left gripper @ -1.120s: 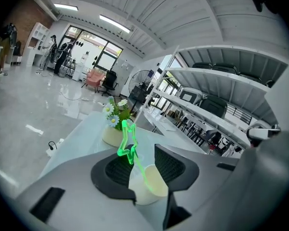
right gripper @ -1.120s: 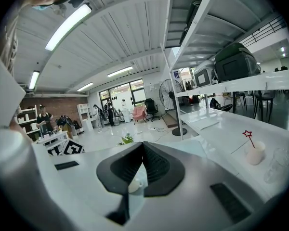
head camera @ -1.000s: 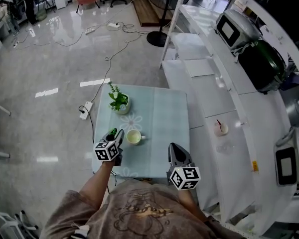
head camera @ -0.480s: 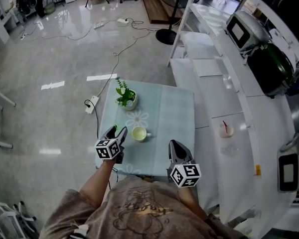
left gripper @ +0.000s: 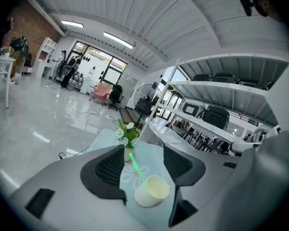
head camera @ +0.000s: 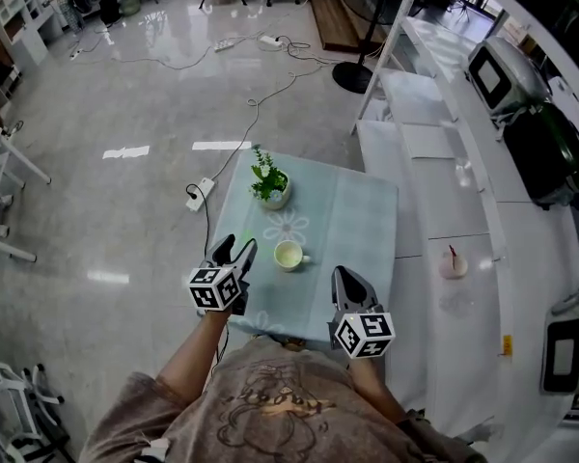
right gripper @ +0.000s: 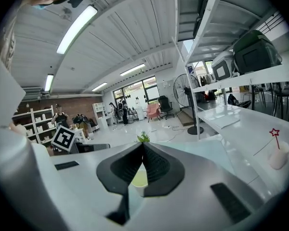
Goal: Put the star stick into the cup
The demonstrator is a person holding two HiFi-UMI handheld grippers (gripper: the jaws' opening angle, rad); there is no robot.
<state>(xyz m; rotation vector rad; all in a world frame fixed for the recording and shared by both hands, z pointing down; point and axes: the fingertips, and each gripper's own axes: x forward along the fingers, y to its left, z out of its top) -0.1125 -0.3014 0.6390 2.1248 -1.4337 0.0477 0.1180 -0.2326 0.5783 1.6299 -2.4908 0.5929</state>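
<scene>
Star stick (left gripper: 136, 166) leans inside the cup (left gripper: 153, 190), at 3 o'clock of the left gripper (head camera: 236, 249), whose jaws have just been opening and hold nothing. The right gripper (head camera: 344, 278) is clenched and empty. Placement looks complete.

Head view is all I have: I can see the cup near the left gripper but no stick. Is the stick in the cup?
Observer: Yes. The left gripper view shows the green stick standing in the cup, leaning toward the plant.
Operator: Is it released?
Observer: The left gripper has just been opening. Its jaws stand wide apart and touch neither the stick nor the cup.
Operator: And the other side?
Observer: The right gripper has its jaws together with nothing between them.
</scene>
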